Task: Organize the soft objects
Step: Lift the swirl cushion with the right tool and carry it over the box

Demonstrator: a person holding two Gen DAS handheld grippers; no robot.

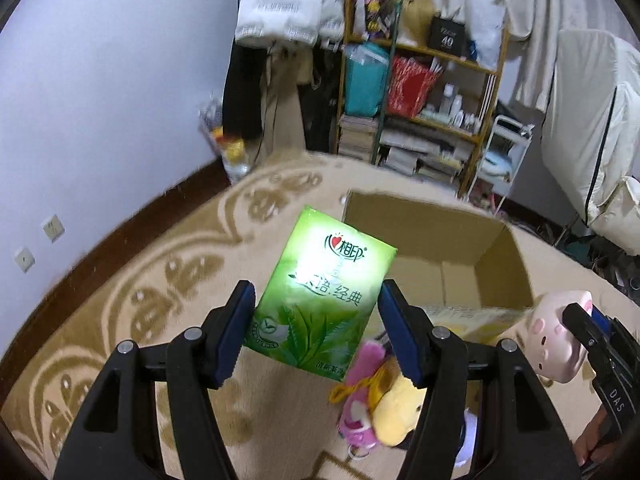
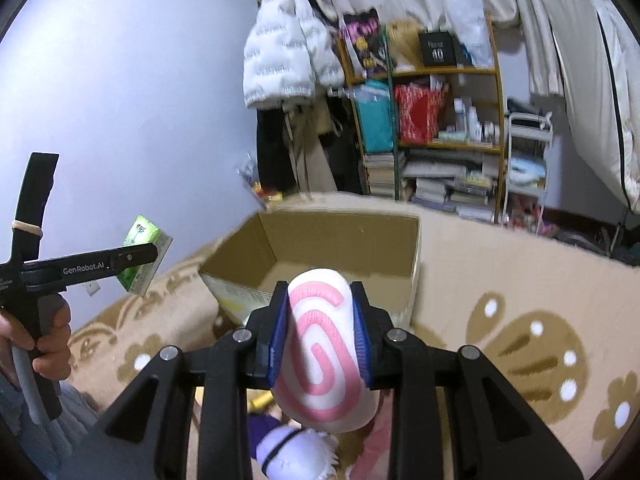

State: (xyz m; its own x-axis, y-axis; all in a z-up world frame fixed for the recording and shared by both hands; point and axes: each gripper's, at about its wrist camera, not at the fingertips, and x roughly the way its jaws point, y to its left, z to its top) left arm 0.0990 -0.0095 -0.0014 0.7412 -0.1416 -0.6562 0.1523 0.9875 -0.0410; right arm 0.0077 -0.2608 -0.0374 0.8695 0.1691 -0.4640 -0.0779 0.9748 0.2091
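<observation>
Left gripper (image 1: 316, 312) gripping tissue pack (image 1: 320, 292), plush (image 1: 376, 396) half-hidden

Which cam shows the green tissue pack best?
Left wrist: the green tissue pack sits large between the left gripper fingers, printed face fully readable. Right wrist shows it small and edge-on at far left, partly hidden by the gripper.

The green tissue pack (image 1: 320, 292) is looking glossy, its plastic wrap throwing glare. The box (image 1: 432, 248) is showing plain matt cardboard, and the rug (image 1: 160, 280) is looking like fuzzy woven cloth. The pink-swirl toy (image 2: 320, 344) is reading as smooth soft fabric between blue ribbed pads (image 2: 280, 340).
</observation>
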